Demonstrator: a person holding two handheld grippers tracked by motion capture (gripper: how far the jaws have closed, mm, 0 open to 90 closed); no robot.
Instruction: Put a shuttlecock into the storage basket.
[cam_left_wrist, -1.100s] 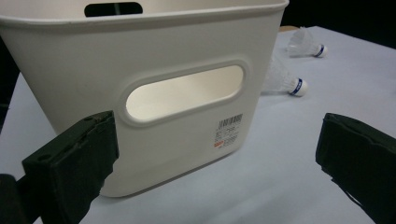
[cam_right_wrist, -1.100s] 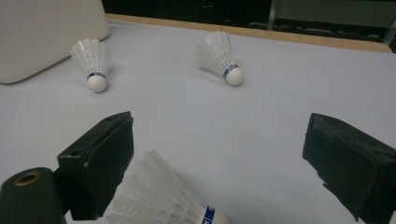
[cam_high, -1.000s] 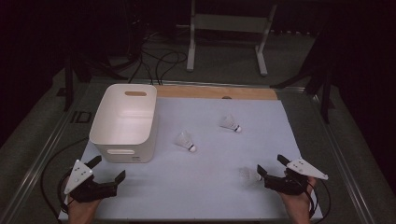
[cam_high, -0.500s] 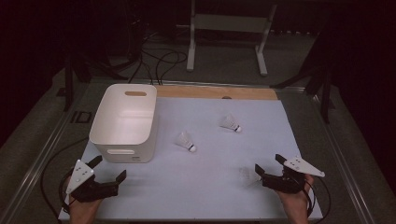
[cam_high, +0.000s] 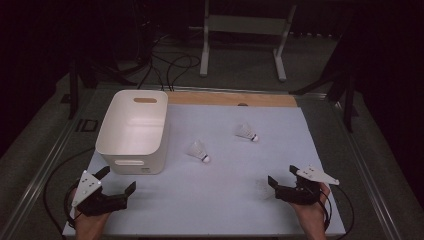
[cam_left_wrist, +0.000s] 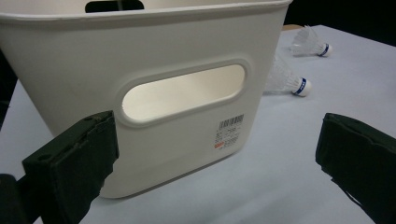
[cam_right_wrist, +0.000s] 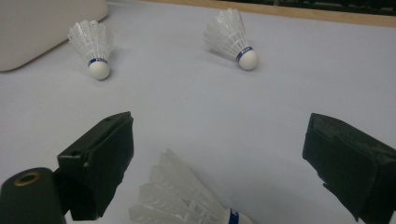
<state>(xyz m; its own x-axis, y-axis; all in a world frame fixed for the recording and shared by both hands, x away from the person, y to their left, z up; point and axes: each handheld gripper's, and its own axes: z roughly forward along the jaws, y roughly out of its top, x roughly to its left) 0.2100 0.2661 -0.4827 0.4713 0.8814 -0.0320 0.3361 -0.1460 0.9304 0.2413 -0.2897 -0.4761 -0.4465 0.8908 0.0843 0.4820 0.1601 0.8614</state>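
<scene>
Three white shuttlecocks lie on the pale table sheet (cam_high: 225, 200). One shuttlecock (cam_high: 199, 151) rests just right of the white bin (cam_high: 132, 132), and a second shuttlecock (cam_high: 246, 132) lies farther back. The third shuttlecock (cam_right_wrist: 187, 203) lies on its side low between the jaws of my right gripper (cam_right_wrist: 217, 154), untouched. My right gripper (cam_high: 283, 176) is open at the front right. My left gripper (cam_high: 117, 180) is open at the front left, facing the bin's near handle slot (cam_left_wrist: 182, 93). In the left gripper view, two shuttlecocks (cam_left_wrist: 289, 79) (cam_left_wrist: 310, 42) lie right of the bin.
A wooden strip (cam_high: 230, 99) borders the table's far edge, with a metal stand (cam_high: 242, 45) and cables on the floor beyond. The bin's corner (cam_right_wrist: 42, 32) sits at the top left of the right gripper view. Open sheet spans the area between the two grippers.
My right gripper has crept a little to the left, toward the nearest shuttlecock. The left gripper and the bin have stayed put.
</scene>
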